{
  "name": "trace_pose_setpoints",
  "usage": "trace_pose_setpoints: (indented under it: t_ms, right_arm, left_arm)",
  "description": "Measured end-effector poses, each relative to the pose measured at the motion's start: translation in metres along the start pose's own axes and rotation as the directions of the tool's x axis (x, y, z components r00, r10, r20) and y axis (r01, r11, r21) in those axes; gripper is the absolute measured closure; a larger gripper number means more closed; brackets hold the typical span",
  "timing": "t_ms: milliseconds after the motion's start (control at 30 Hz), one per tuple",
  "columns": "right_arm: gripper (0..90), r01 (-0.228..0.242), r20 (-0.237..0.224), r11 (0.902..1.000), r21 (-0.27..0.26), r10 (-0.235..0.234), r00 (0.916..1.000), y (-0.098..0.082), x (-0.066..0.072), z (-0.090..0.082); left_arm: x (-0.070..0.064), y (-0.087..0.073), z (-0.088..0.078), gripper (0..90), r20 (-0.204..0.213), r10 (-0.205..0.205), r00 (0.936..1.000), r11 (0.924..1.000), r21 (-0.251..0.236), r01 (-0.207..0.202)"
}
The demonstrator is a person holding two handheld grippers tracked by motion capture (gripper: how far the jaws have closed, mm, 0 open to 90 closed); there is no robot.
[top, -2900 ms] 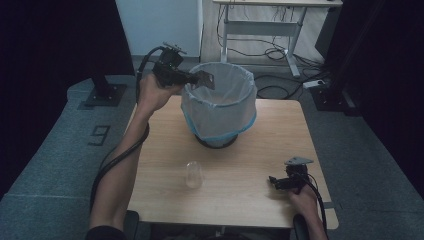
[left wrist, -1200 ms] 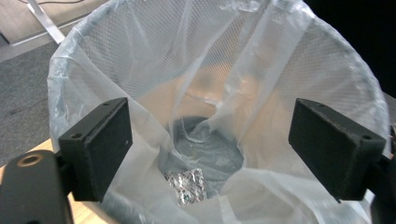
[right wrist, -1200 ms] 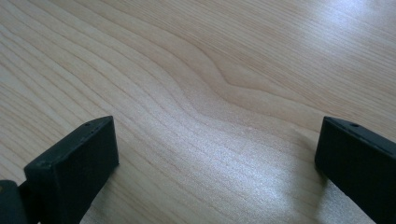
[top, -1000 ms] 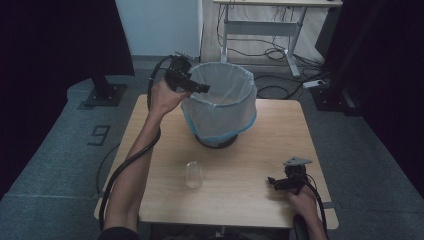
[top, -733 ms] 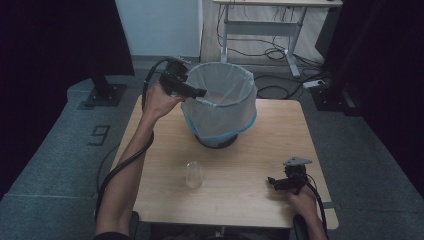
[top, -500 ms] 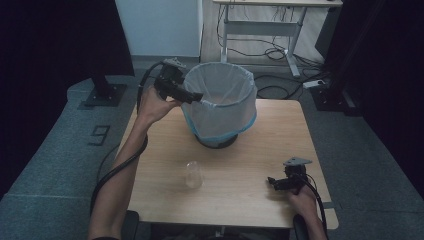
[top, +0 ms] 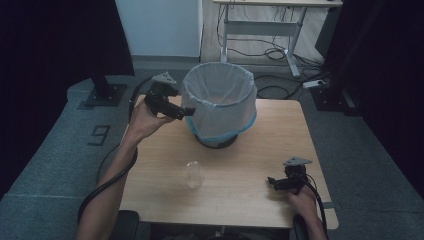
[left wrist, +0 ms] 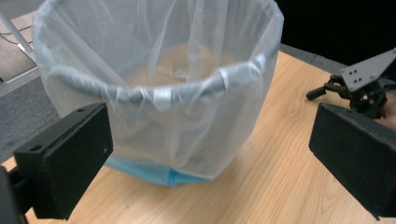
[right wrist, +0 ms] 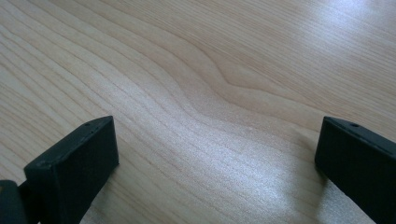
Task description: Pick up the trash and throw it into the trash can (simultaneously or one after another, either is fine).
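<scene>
A round bin [top: 219,102] lined with a thin white bag stands at the back middle of the wooden table [top: 260,150]. My left gripper [top: 186,111] hovers just left of the bin's side, below the rim. Its jaws are open, with nothing between them. In the left gripper view the left gripper [left wrist: 210,161] faces the bagged bin [left wrist: 163,79] close up. A clear plastic cup [top: 194,174] stands alone on the table in front of the bin. At the front right my right gripper [top: 273,181] rests low over the table, and the right gripper [right wrist: 215,158] is open over bare wood [right wrist: 201,70].
The left gripper's cable [top: 107,180] hangs off the table's left edge. A desk frame [top: 260,25] and floor cables lie behind the table. The right gripper [left wrist: 348,91] lies far off across the table in the left gripper view.
My left gripper has drawn back from the bin's rim, toward the person and lower, to beside the bin's left wall. The right gripper and the cup have stayed put.
</scene>
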State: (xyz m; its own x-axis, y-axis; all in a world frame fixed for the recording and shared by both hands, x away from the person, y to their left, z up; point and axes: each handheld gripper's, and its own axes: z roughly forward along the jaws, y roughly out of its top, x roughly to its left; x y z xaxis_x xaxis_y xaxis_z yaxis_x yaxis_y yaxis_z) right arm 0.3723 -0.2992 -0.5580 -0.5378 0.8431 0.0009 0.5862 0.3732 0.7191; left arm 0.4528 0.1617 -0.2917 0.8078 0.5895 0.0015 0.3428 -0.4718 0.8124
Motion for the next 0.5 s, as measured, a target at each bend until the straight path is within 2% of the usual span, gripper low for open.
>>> trace_pose_setpoints:
  t_ms: [267, 500]
  right_arm:
    - [0.0, 0.000, 0.000, 1.0000, 0.000, 0.000, 1.0000, 0.000, 0.000, 0.000]
    - [0.0, 0.000, 0.000, 1.0000, 0.000, 0.000, 1.0000, 0.000, 0.000, 0.000]
  left_arm:
    - [-0.008, -0.026, -0.003, 0.0, -0.008, 0.020, 0.9998, 0.9998, 0.001, -0.020]
    - [-0.015, -0.053, 0.001, 0.0, -0.005, 0.020, 0.9998, 0.9998, 0.009, -0.020]
